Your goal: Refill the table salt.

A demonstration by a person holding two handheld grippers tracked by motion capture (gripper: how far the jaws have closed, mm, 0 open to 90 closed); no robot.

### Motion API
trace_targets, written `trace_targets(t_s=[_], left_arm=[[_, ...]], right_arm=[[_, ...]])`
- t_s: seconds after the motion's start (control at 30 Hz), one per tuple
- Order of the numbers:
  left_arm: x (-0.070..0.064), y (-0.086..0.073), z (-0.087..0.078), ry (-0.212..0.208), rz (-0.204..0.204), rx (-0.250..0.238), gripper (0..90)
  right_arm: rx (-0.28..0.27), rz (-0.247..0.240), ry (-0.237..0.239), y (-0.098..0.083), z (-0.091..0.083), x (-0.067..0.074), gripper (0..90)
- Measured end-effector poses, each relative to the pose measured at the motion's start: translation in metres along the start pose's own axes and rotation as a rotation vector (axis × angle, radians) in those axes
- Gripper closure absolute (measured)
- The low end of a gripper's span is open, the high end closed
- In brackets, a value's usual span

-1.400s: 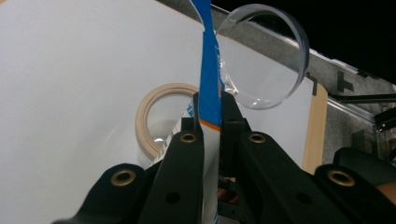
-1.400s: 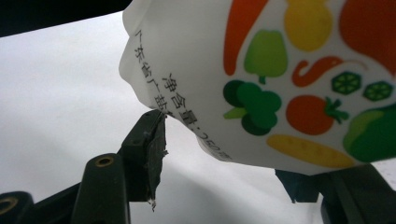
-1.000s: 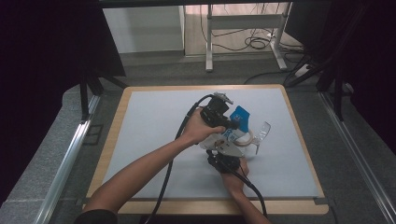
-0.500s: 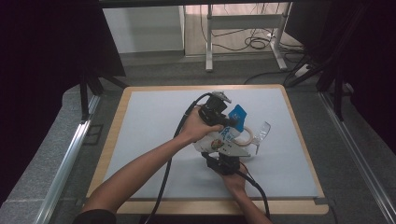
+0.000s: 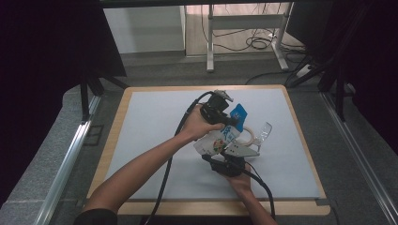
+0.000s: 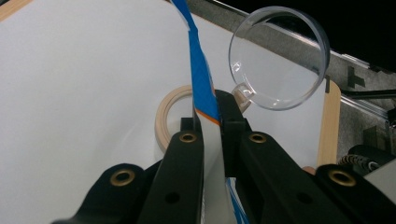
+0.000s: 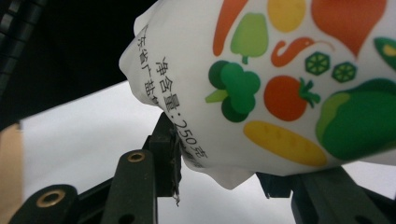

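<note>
Two grippers hold one soft bag (image 5: 220, 138) near the middle of the mat (image 5: 150, 122), a little toward its right edge. The left gripper (image 6: 212, 123) is fully closed on the flat blue-and-white top seam of the bag, which passes upright between its jaws. The right gripper (image 7: 217, 172) has its jaws about half apart, and they have just been closing a little; they press the bulging bottom end of the bag, printed with vegetables, from both sides. So the long axis of the bag runs from the right gripper, at the near side, to the left gripper, at the far side. Just beyond the seam lie a tape ring (image 6: 170, 116) and a clear round lid (image 6: 280, 65), close together. I judge the next move turns on this stretched axis.
</note>
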State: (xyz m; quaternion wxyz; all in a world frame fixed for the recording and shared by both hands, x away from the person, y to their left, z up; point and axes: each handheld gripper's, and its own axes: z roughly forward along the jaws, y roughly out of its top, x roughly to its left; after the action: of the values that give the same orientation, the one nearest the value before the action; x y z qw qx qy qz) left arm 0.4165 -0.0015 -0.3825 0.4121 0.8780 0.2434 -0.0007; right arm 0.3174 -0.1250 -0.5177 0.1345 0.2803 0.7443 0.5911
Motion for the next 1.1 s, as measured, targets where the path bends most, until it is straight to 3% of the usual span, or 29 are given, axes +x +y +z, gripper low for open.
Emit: trace_targets(t_s=[0.13,0.4,1.1], left_arm=[[0.0028,0.0005,0.0055,0.002,-0.006,0.006,89.6],[0.0042,0.0043,0.0114,0.007,-0.005,0.016,89.7],[0.0034,0.0076,0.0098,0.035,0.010,0.049,89.6]], right_arm=[[-0.010,0.032,0.029,-0.0002,-0.0019,-0.0014,57.5],[-0.023,0.060,0.035,0.0017,-0.0050,-0.0020,57.7],[-0.036,0.083,0.054,0.0043,-0.0054,-0.0017,57.8]])
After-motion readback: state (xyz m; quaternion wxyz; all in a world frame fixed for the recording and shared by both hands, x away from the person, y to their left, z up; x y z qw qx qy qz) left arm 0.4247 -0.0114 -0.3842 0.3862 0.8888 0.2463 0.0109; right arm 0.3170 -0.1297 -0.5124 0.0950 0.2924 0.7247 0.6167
